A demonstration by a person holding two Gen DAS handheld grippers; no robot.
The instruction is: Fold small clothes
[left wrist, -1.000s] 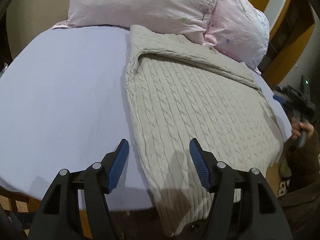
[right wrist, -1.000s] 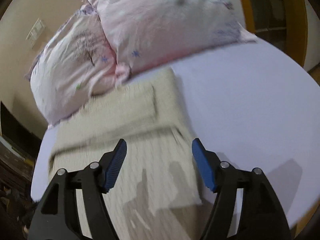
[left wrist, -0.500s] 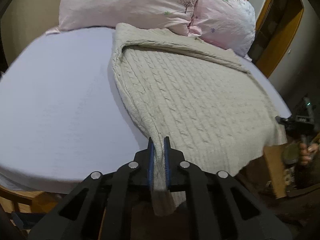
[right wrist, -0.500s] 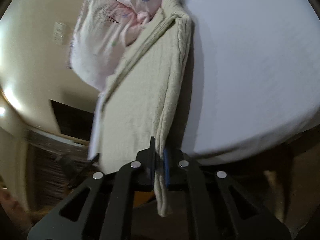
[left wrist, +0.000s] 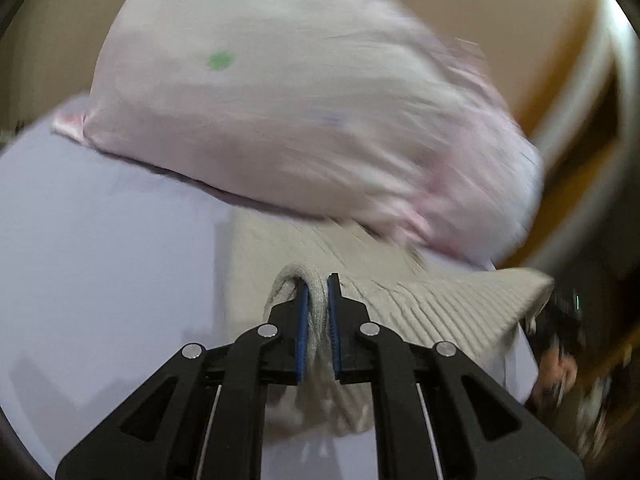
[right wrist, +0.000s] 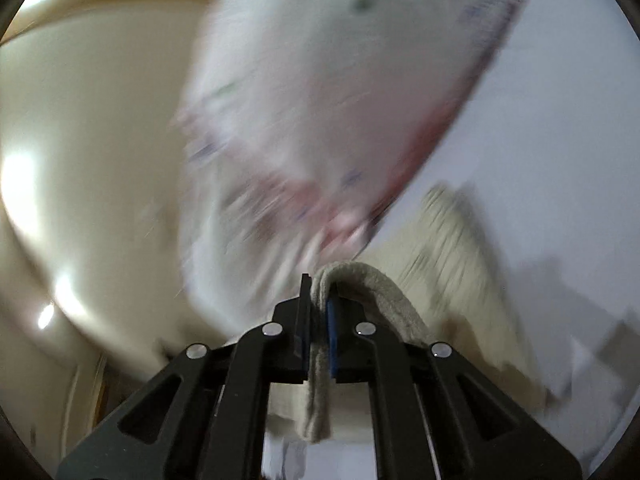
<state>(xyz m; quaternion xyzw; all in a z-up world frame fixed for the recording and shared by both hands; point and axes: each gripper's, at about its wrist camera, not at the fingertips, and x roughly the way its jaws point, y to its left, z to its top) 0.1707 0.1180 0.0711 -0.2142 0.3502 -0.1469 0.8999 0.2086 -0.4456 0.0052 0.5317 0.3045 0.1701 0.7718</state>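
A beige cable-knit sweater (left wrist: 436, 300) lies on the lavender bed sheet (left wrist: 100, 248), its far end against the pink pillows. My left gripper (left wrist: 317, 280) is shut on one corner of the sweater's hem, which drapes over the blue pads. My right gripper (right wrist: 319, 284) is shut on the other hem corner of the sweater (right wrist: 448, 232). Both corners are lifted and carried over the sweater toward the pillows, so the knit doubles back on itself. Both views are blurred by motion.
Two pink pillows (left wrist: 304, 108) with small flower prints lie at the head of the bed, close in front of both grippers; they also show in the right wrist view (right wrist: 320, 92). A cream wall (right wrist: 92, 152) stands behind. A wooden door frame (left wrist: 592, 92) is at the right.
Both grippers closed on the sweater's hem corners, lifted them, and moved forward toward the pillows, folding the sweater's lower part over its upper part.
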